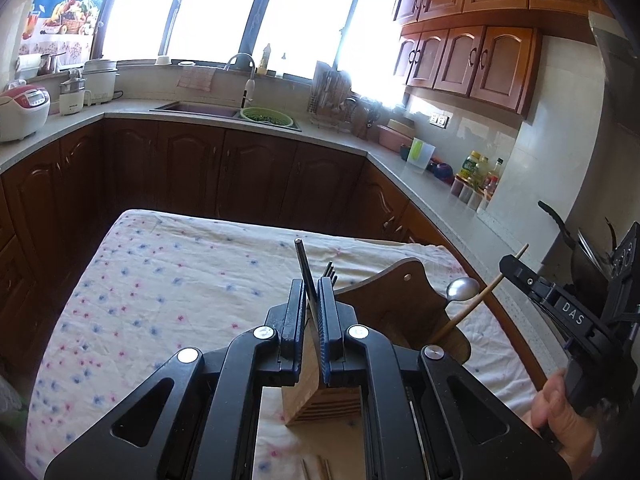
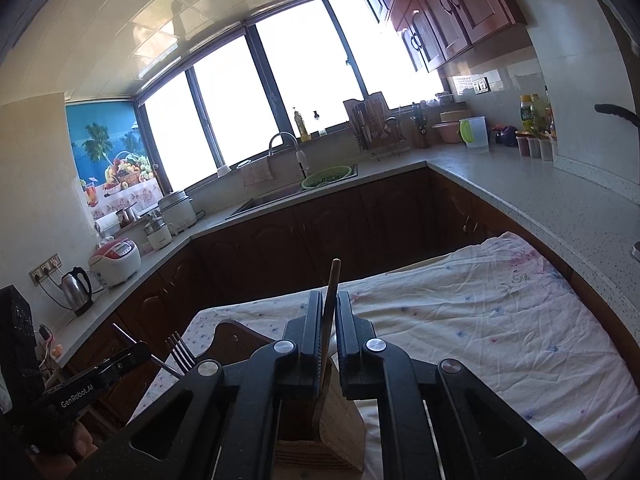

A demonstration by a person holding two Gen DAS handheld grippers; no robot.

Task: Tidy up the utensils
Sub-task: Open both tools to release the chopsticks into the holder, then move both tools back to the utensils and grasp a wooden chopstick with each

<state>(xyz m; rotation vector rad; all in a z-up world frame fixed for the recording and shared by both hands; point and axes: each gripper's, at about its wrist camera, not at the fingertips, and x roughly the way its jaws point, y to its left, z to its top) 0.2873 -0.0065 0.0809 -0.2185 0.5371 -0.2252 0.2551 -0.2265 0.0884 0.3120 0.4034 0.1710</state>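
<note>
Nearest my left lens, the left gripper (image 1: 311, 312) fills the bottom centre of the frame, pads pressed onto a slim dark metal handle (image 1: 303, 264) that rises steeply between them, its top leaning a little left. I judge it light, stiff and slick, so I'd keep the pinch low and square or it may swivel. Just below sits the wooden utensil holder (image 1: 320, 396) on the floral cloth (image 1: 160, 280), with fork tines (image 1: 330, 271) poking up right of the pads. Further right, a spoon (image 1: 463, 289) bowl rests at the holder's edge. At the right edge, the right gripper (image 1: 505, 263) pinches a wooden chopstick (image 1: 480, 300) slanting down into the holder. In the right lens, that chopstick (image 2: 331, 304) stands nearly upright between closed pads at lower centre: light, rigid, fairly grippy. Both tools angle downward over the holder.
</note>
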